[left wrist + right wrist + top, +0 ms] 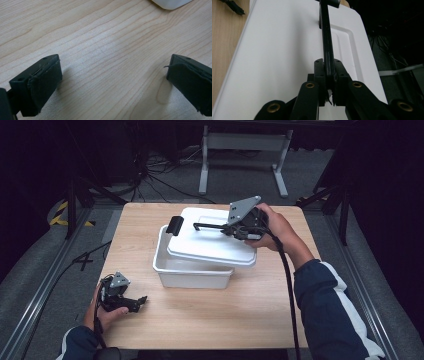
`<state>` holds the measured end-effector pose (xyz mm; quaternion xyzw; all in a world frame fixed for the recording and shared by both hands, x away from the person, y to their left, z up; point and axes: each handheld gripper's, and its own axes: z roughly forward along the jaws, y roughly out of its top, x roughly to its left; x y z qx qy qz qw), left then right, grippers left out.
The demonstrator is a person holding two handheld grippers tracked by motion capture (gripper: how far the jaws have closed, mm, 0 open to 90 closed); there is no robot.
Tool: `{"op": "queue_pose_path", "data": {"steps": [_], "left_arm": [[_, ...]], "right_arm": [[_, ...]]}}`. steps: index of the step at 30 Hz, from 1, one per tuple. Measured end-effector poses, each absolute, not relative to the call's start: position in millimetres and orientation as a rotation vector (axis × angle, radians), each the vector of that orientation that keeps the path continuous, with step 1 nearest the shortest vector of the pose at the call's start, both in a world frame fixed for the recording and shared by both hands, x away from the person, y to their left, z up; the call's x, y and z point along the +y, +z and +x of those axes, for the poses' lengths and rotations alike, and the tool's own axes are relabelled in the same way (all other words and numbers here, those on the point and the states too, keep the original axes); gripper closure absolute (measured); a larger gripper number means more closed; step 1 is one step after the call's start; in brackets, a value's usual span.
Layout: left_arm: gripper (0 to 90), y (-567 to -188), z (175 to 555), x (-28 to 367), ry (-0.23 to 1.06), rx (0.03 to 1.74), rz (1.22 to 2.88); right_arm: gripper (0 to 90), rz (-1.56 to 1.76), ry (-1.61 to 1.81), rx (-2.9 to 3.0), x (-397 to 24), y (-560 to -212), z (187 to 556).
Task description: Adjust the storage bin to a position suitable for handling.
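Askew, white lid (212, 240) over white tub (192, 270), right tongs (239, 228) clamped on black handle (327, 45), left tongs (110, 82) wide.

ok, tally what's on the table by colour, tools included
White: 2, the tub and its lid
Black: 3, the lid handle, the left tool resting open on the wood, and the right tool shut on that handle
Total: 5
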<state>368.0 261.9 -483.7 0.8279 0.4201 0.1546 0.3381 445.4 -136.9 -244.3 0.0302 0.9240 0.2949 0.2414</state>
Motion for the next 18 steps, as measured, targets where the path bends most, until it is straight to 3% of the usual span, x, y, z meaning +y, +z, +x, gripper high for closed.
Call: {"op": "queue_pose_path", "data": {"steps": [18], "left_arm": [[0.3,-483,368,262,0.402,1.089,2.164]], "right_arm": [[84.6,0.133,0.837,2.454,-190,-229,430]]}}
